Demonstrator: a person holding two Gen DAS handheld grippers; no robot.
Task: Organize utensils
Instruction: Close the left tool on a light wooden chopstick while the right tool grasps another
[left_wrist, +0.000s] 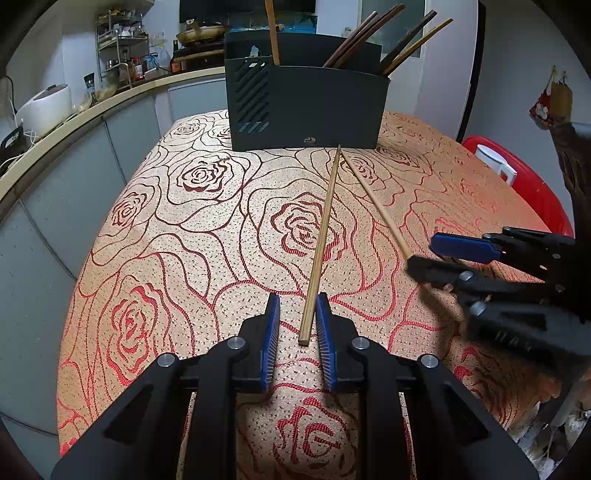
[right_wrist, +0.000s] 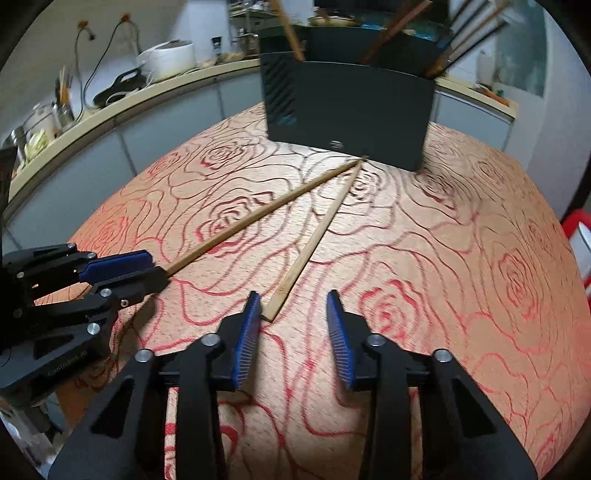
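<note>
Two light wooden chopsticks lie on the rose-patterned tablecloth (left_wrist: 166, 240), their far tips meeting in front of a black utensil holder (left_wrist: 306, 107) (right_wrist: 351, 118). The left chopstick (left_wrist: 321, 240) (right_wrist: 258, 218) has its near end between the pads of my left gripper (left_wrist: 297, 295) (right_wrist: 159, 267). It lies against the right pad, with a gap to the left pad. The right chopstick (left_wrist: 376, 206) (right_wrist: 317, 236) ends beside the left pad of my right gripper (right_wrist: 293, 293) (left_wrist: 421, 253), whose jaws stand apart. Several dark chopsticks (left_wrist: 369, 37) and one light one (left_wrist: 273, 33) stand in the holder.
A curved kitchen counter (left_wrist: 110, 107) with a white rice cooker (left_wrist: 44, 107) and bottles runs behind and left of the table. A red seat (left_wrist: 524, 184) holding a white object stands off the table's right edge. The cloth drops away at the near right corner.
</note>
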